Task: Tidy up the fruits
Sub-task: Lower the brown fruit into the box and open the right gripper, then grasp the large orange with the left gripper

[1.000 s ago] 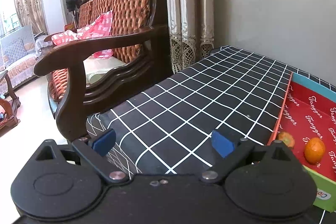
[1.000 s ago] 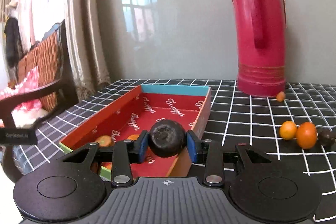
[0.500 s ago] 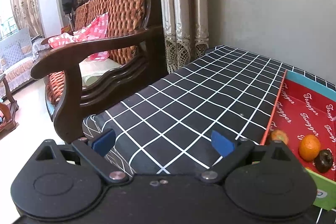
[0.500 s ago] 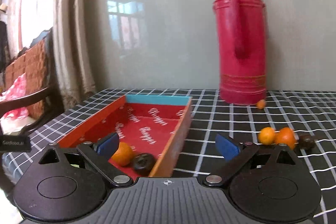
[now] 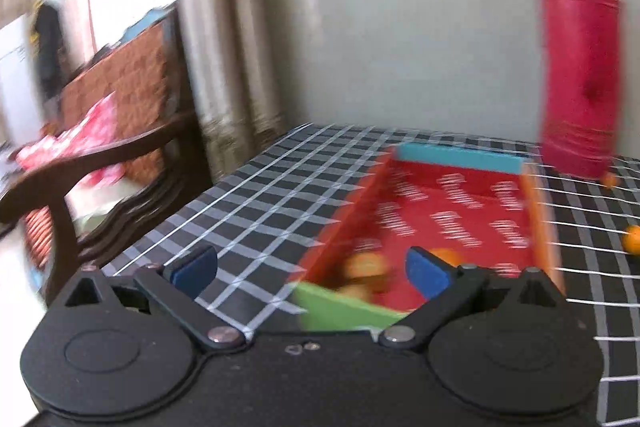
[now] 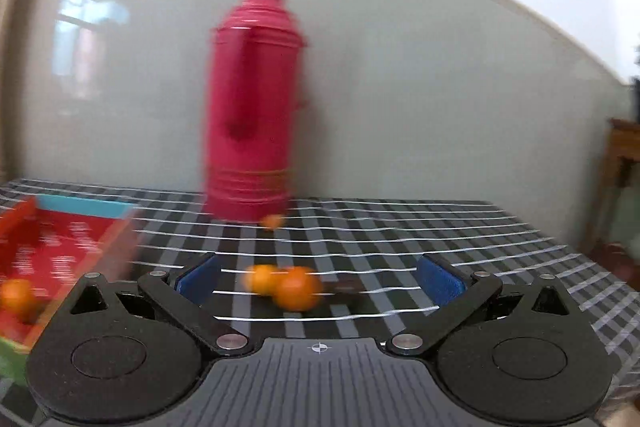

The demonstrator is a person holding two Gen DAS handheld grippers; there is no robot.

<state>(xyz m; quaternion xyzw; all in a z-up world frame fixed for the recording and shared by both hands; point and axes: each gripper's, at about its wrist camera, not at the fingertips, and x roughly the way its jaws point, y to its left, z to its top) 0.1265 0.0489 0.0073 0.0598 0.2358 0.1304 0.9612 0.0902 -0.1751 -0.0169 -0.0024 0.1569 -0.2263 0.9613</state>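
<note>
Both views motion-blurred, edges soft.

Right wrist view, near to far: right gripper fills the bottom of frame, black matte plastic linkage, ribbed centre plate, blue rubbery pads. Jaws have just been opening and stand wide apart, nothing between the pads. Just beyond them at centre frame, two round oranges sit touching on the counter (black cloth with white grid lines). A dark smear right of them, too blurred to identify. Lower left: shallow rectangular box, red printed floor, orange side walls, teal far wall, green near edge. One orange fruit lies inside near its front. Farther back, centre: tall magenta thermos, cylindrical, ribbed band near the base, upright against a smooth grey wall. A small orange fruit sits at its base, just beside it.

Left wrist view: left gripper at the bottom, same black frame and blue pads, jaws wide apart and empty. Right pad overlaps the box in frame; contact unclear. Inside near the front wall, orange fruits, count unclear in the blur. Another orange lies on the cloth at the right edge, outside the box. Left of frame: dark carved wooden chair with tufted brown back, beige curtain behind.
</note>
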